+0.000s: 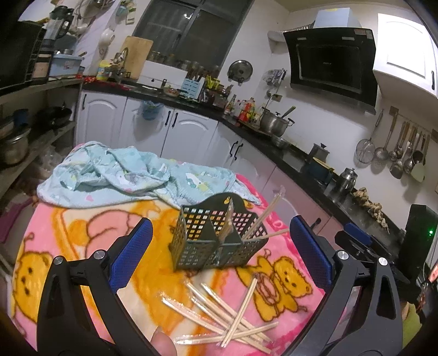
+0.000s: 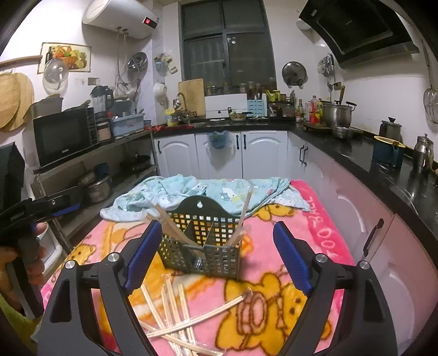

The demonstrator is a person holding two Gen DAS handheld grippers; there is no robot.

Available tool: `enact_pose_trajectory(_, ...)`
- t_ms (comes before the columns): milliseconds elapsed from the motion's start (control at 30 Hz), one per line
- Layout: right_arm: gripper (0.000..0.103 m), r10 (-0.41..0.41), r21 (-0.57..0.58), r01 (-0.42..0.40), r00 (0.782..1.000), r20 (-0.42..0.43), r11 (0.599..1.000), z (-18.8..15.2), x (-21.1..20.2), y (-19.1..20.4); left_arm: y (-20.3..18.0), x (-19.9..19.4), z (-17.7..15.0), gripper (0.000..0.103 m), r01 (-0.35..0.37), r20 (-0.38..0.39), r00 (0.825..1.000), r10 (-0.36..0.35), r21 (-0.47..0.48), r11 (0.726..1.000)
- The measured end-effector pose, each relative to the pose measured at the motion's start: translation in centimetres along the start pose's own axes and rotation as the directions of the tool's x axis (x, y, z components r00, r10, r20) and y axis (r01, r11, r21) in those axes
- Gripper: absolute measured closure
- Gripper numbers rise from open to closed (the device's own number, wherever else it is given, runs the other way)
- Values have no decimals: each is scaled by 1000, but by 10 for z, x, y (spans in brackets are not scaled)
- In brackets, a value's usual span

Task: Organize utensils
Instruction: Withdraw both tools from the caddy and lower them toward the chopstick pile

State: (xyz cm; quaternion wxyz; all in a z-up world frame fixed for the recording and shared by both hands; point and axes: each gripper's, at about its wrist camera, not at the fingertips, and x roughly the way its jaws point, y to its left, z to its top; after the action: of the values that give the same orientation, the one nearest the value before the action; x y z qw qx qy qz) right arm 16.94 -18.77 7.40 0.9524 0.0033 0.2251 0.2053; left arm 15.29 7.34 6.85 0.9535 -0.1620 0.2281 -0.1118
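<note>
Left gripper [image 1: 221,254] and right gripper [image 2: 217,257] jaws are gaping wide, released, gripping nothing. Dark perforated plastic utensil caddy [image 2: 202,243] is standing between them, untouched; wrapped wooden chopsticks [image 2: 175,315] are lying scattered below.

The water heater [image 2: 120,19] high on the wall shows a red lit number on its dark display, which seems to read 50, though it is small. Along the right edge of the pink blanket [image 2: 323,232] runs white woven lettering, partly legible as digits like "00" followed by unclear characters. A small brand mark sits on the microwave [image 2: 63,137] front, too blurred to read.
</note>
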Motion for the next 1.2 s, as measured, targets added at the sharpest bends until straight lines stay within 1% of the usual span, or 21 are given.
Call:
enact_pose_trajectory(333,22,10,-8,-10,999,-41,1000,-19,-5,8,8,0,-20,11,-26,-43,999,26,-6,1000)
enact_pose_trajectory(600,22,13,-23,-16,996,-91,1000,-40,-6,14,15,3,-34,11,-49,-82,995,49,2,999)
enact_pose_trajectory(900,22,14,-33,-19,987,-159,999,-66,-4,18,25,10,-53,11,-75,-139,988,73,-10,997)
enact_pose_trajectory(1200,22,9,-34,-17,974,-228,999,-91,2,18,33,19,-72,11,-104,-193,976,101,-7,995)
